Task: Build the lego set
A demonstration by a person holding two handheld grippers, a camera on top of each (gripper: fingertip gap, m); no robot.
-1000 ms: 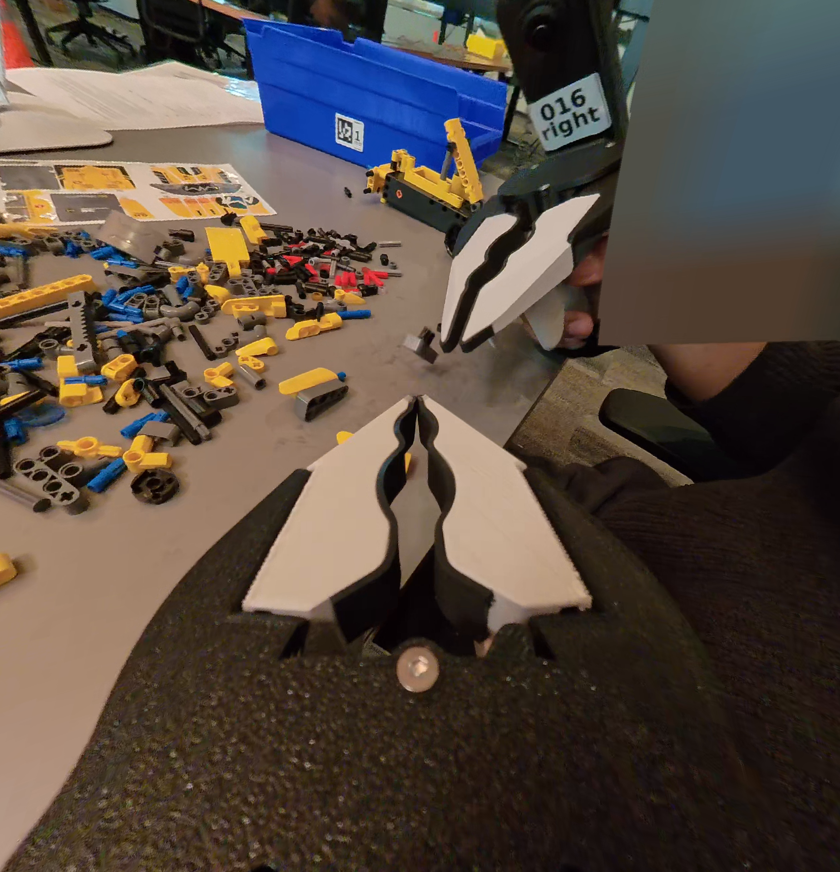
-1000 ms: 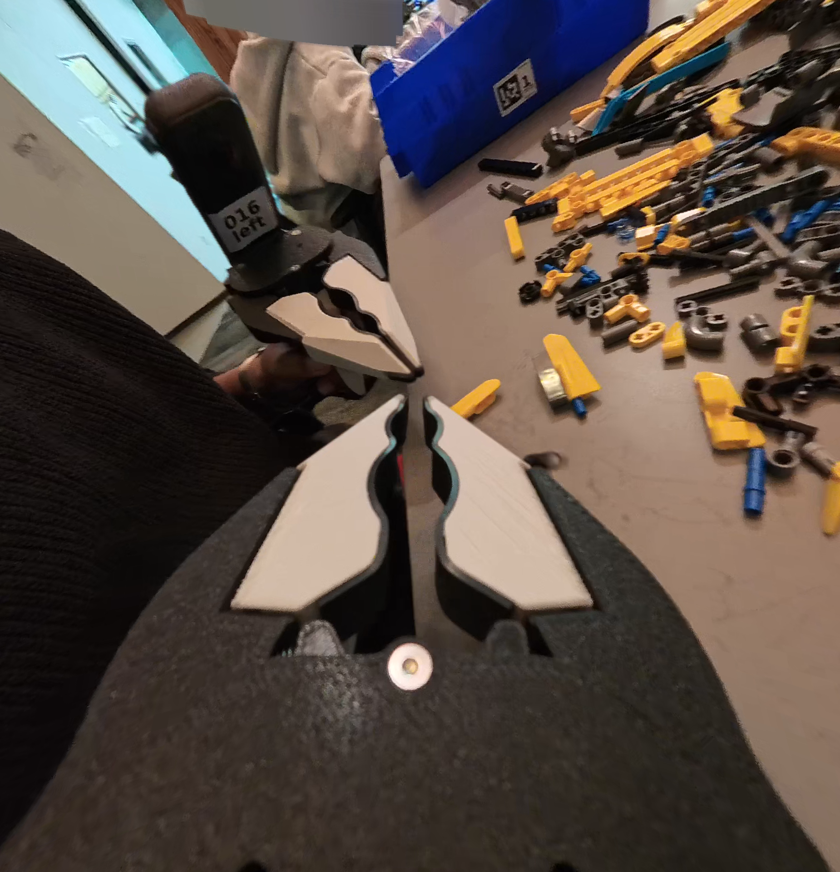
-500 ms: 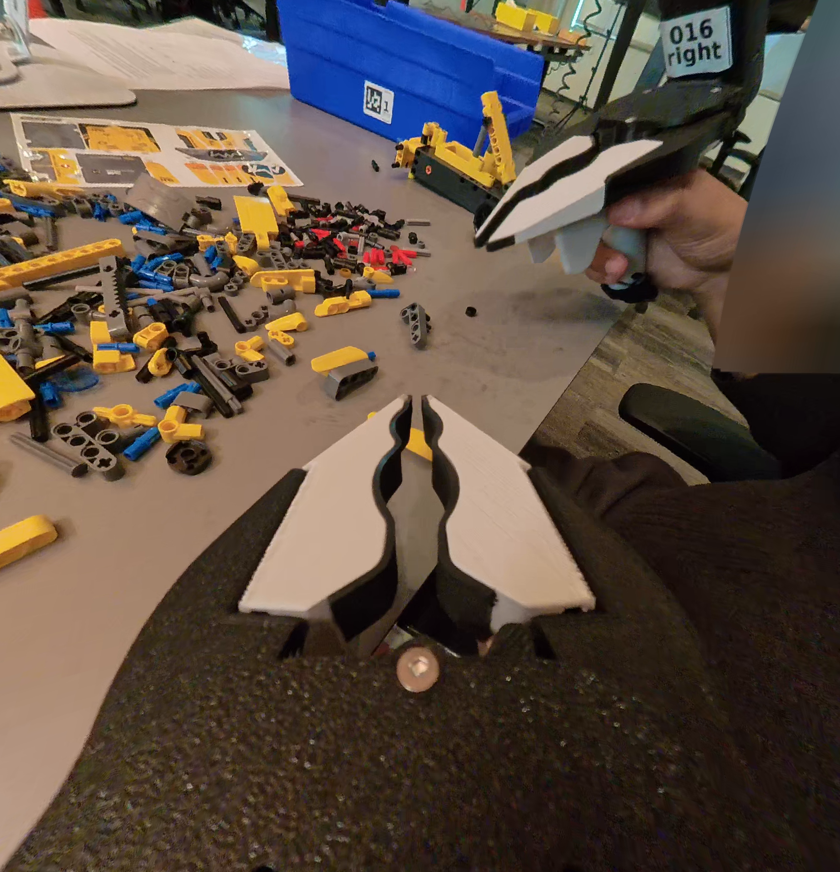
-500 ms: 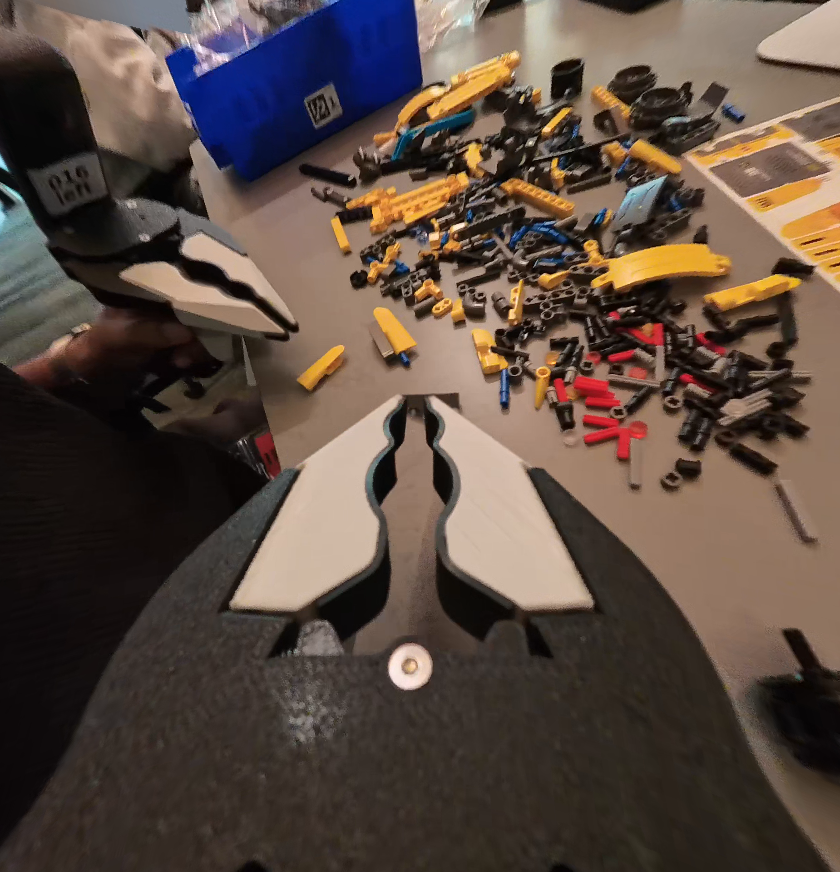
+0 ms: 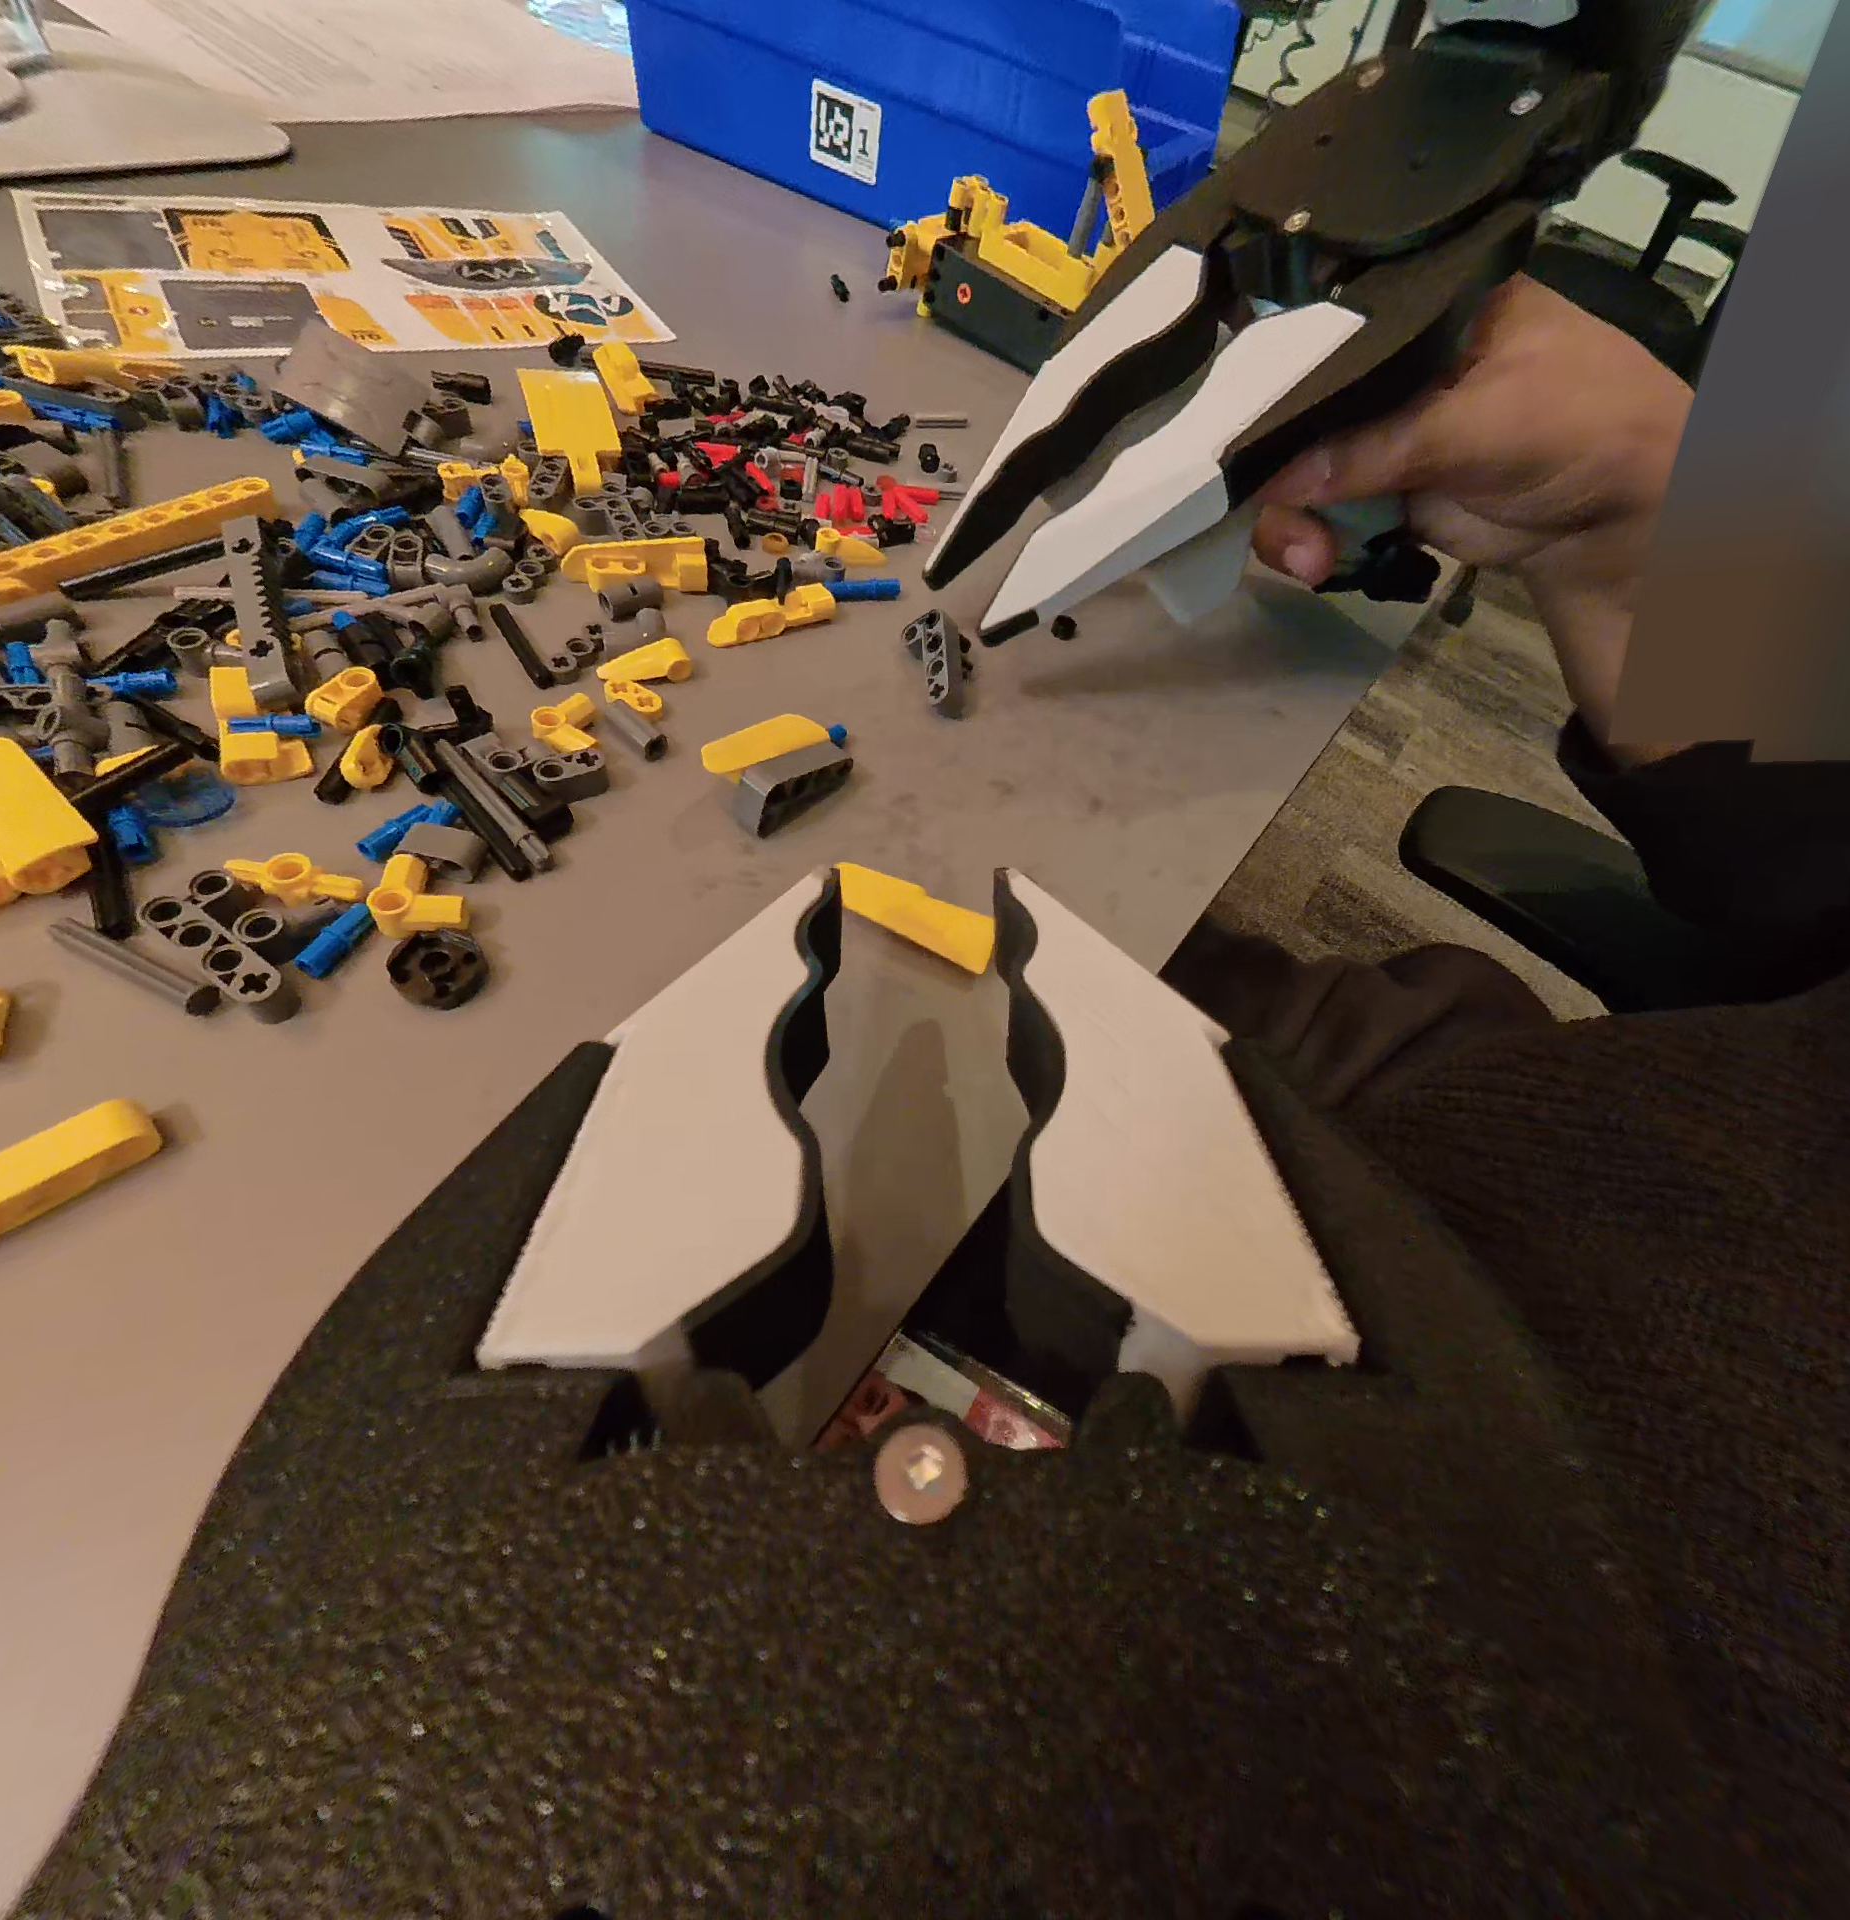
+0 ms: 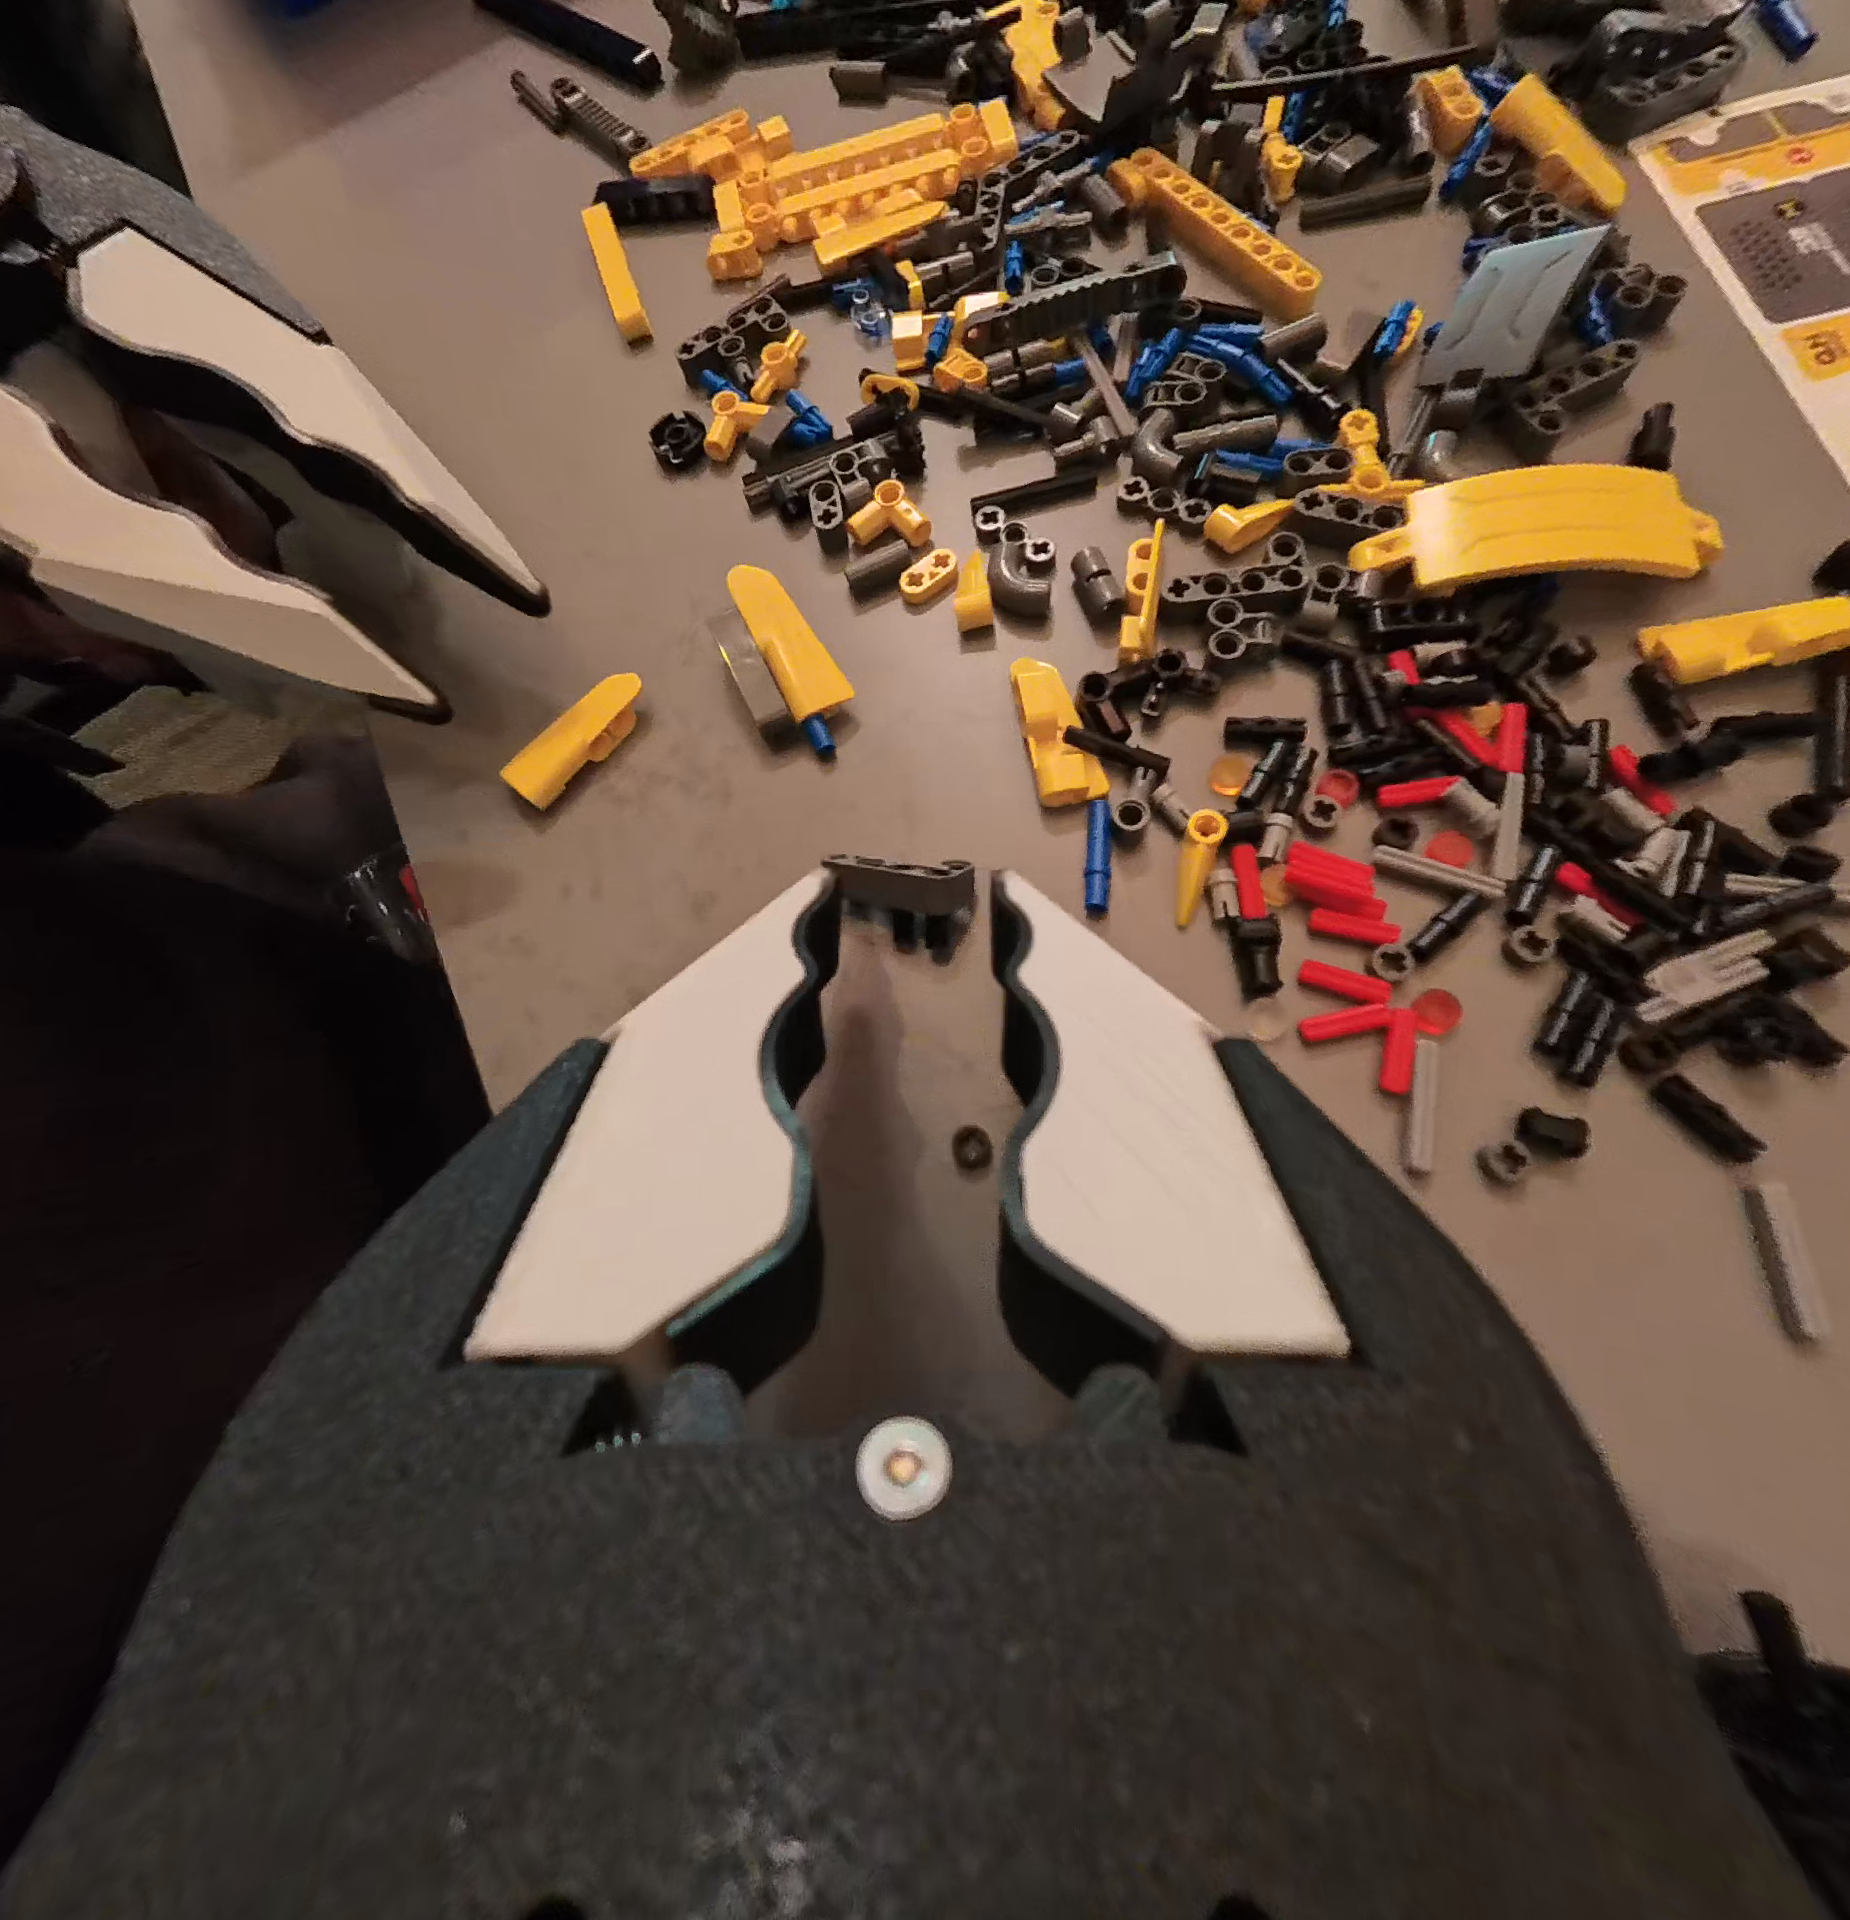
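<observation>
My left gripper point(image 5: 916, 878) is open just above the grey table point(image 5: 1108, 769), near its edge. A small yellow curved piece point(image 5: 916, 920) lies on the table between its tips. In the right wrist view it point(image 6: 573, 738) lies just beyond the left gripper point(image 6: 481, 657). My right gripper point(image 6: 910, 878) is open, with a short dark grey beam point(image 6: 900, 881) between its tips. In the left wrist view the right gripper point(image 5: 968, 601), held by a hand, points down at that beam point(image 5: 936, 665), which lies on the table.
Several loose yellow, black, blue and red building pieces point(image 5: 381, 623) cover the table to the left. A yellow wedge on a grey block point(image 5: 775, 769) lies between the grippers. A blue bin point(image 5: 952, 62), a partly built yellow model point(image 5: 1004, 270) and a sticker sheet point(image 5: 329, 270) lie farther back. Spacing between my two grippers at the tips: around 11 cm. To the partly built yellow model point(image 5: 1004, 270): right tips about 20 cm, left tips about 35 cm.
Both grippers have opened wider. The right gripper has swung over the table and come down to the dark grey beam. The left gripper has stayed by the yellow piece.
</observation>
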